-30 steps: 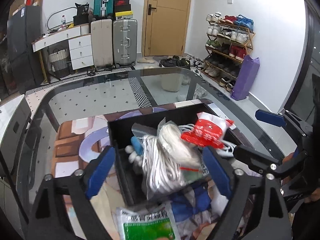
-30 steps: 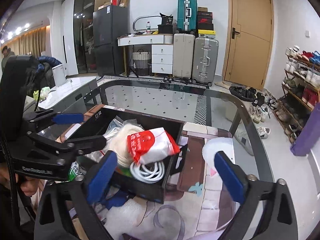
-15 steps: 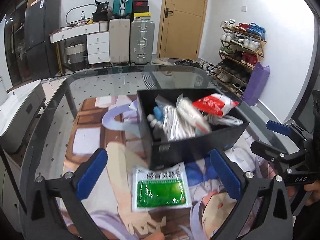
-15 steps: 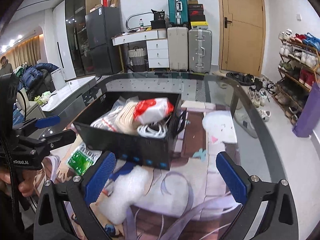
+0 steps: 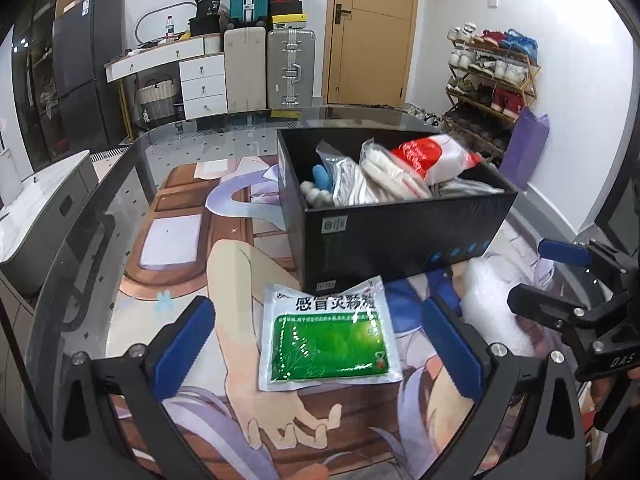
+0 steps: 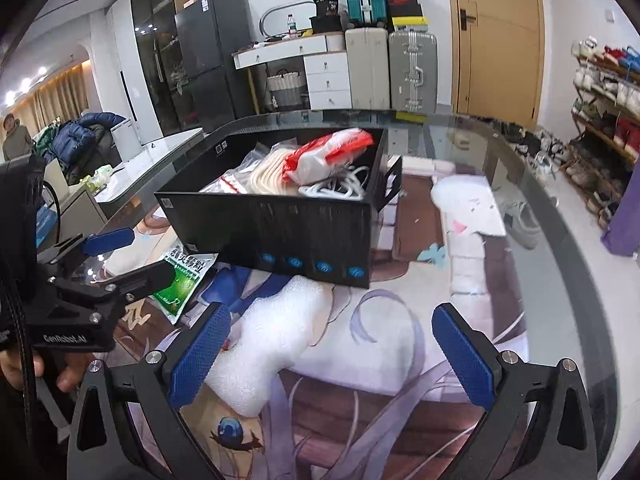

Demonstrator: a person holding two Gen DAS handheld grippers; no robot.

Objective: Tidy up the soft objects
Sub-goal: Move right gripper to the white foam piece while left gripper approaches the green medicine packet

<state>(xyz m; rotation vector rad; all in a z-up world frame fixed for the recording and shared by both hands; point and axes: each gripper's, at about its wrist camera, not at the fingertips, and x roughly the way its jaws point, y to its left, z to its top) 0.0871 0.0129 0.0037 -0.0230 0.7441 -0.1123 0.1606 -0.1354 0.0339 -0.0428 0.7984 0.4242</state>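
Note:
A black box (image 5: 404,236) (image 6: 276,224) on the printed mat holds several soft items: a red-and-white bag (image 5: 434,158) (image 6: 324,152), white cords and plastic bags. A green-and-white packet (image 5: 330,334) (image 6: 180,280) lies flat on the mat in front of the box. A white foam sheet (image 6: 276,336) (image 5: 492,308) lies right of the packet. My left gripper (image 5: 320,344) is open and empty, its fingers on either side of the packet and above it. My right gripper (image 6: 332,352) is open and empty, over the foam sheet.
The glass table (image 5: 100,216) carries a printed anime mat (image 6: 400,344). Its curved edge runs along the left and far sides. Behind stand suitcases (image 5: 290,68), a drawer unit, a door and a shoe rack (image 5: 492,80).
Both grippers have pulled back from the box and lowered toward the mat. The packet and the foam sheet have come fully into view between the open fingers.

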